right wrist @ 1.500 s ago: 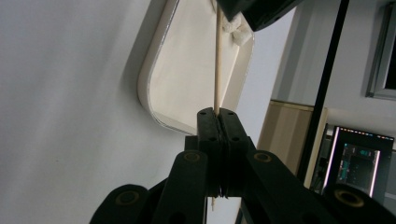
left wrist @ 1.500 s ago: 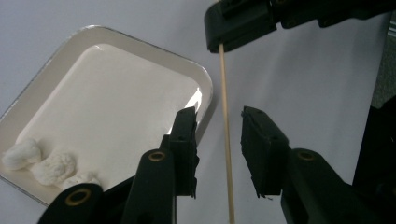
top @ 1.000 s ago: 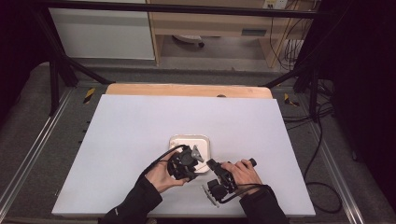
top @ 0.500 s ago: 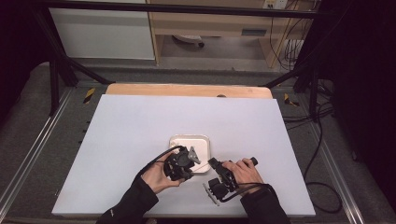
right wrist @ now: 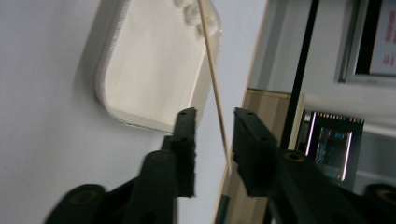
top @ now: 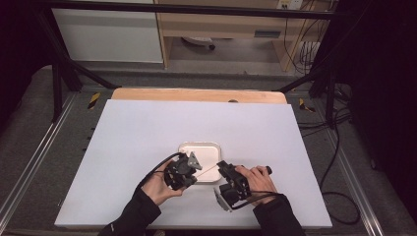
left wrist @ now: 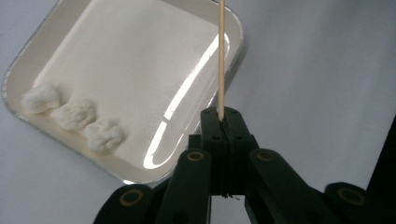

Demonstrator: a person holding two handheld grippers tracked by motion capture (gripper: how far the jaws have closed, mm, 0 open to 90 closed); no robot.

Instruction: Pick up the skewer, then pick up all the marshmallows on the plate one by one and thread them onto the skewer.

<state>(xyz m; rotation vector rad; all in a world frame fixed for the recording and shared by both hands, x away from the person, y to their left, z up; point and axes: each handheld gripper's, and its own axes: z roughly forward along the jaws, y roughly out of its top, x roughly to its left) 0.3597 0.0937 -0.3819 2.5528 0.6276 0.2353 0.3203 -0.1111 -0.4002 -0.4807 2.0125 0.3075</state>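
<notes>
On the white tabletop a foil tray held three marshmallows, while the left claw clenched the wooden skewer over it, which could slip since the right claw, just opening, stood released around it.

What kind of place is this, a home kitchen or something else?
Probably a lab or recording workspace, not a kitchen. A bare white table stands inside a black metal frame, loose cables lie on the floor, and a person works with two hand-held grippers over a small tray.
</notes>
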